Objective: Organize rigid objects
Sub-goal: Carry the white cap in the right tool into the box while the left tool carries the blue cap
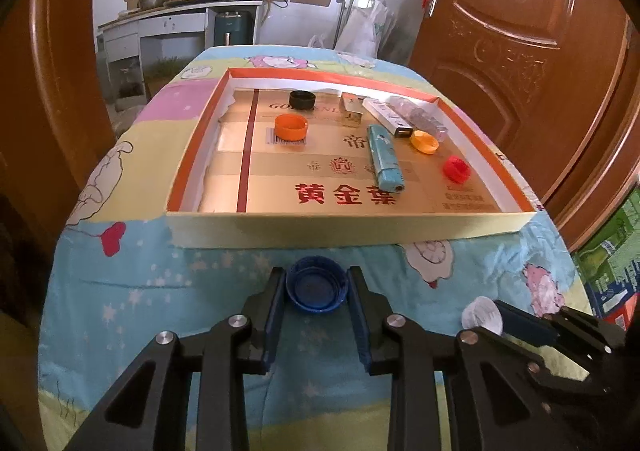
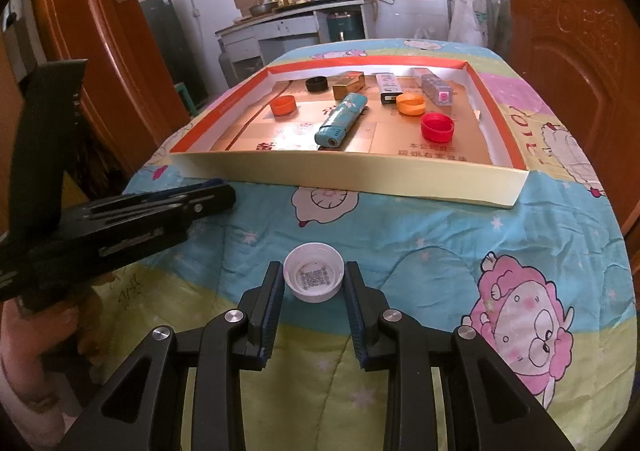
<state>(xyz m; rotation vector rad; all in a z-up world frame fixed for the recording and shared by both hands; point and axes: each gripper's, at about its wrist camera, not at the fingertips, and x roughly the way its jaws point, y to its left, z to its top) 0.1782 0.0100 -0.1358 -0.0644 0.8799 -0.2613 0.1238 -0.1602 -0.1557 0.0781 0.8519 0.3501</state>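
Two caps are left outside the tray (image 1: 348, 229); everything else you can see already lies inside it. Your left gripper (image 1: 317, 291) is closed on the blue cap (image 1: 316, 287), pads against both its sides, open side up, just short of the tray's near wall. Your right gripper (image 2: 314, 283) is likewise clamped on the white cap (image 2: 314, 277), above the quilt (image 2: 400, 235). In the tray you have the black cap (image 1: 303, 99), two orange caps (image 1: 291, 127), the red cap (image 1: 456, 169), the teal lighter (image 1: 385, 159) and a few small boxes at the back. By my reading you're nearly done: carry both caps over the wall and set them down clear of the others.
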